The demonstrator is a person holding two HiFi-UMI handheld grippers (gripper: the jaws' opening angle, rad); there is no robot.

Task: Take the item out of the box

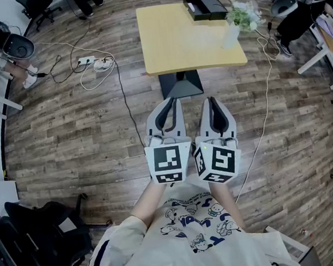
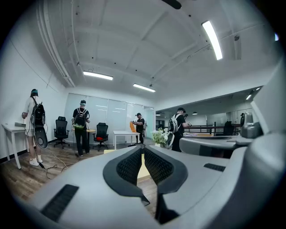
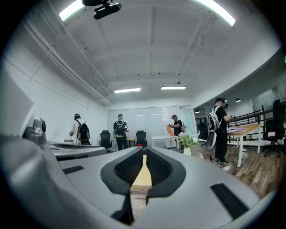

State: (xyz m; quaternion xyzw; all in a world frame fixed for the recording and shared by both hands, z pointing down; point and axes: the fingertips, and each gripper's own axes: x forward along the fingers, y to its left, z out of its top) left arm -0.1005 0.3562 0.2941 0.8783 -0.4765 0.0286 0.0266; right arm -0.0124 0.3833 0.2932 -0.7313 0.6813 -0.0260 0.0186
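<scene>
A black open box (image 1: 205, 7) lies at the far right corner of the yellow table (image 1: 185, 42); what it holds cannot be made out. I hold both grippers level, side by side over the wooden floor, well short of the table's near edge. My left gripper (image 1: 168, 103) is shut with nothing in it, its tips meeting in the left gripper view (image 2: 143, 151). My right gripper (image 1: 213, 99) is shut and empty too, and the yellow table top (image 3: 143, 176) shows through the slit between its pads (image 3: 130, 167).
A white vase of flowers (image 1: 238, 23) stands on the table beside the box. Cables and a power strip (image 1: 88, 61) lie on the floor to the left. A black office chair (image 1: 33, 248) is at my near left. Several people (image 2: 81, 129) stand at the room's far side.
</scene>
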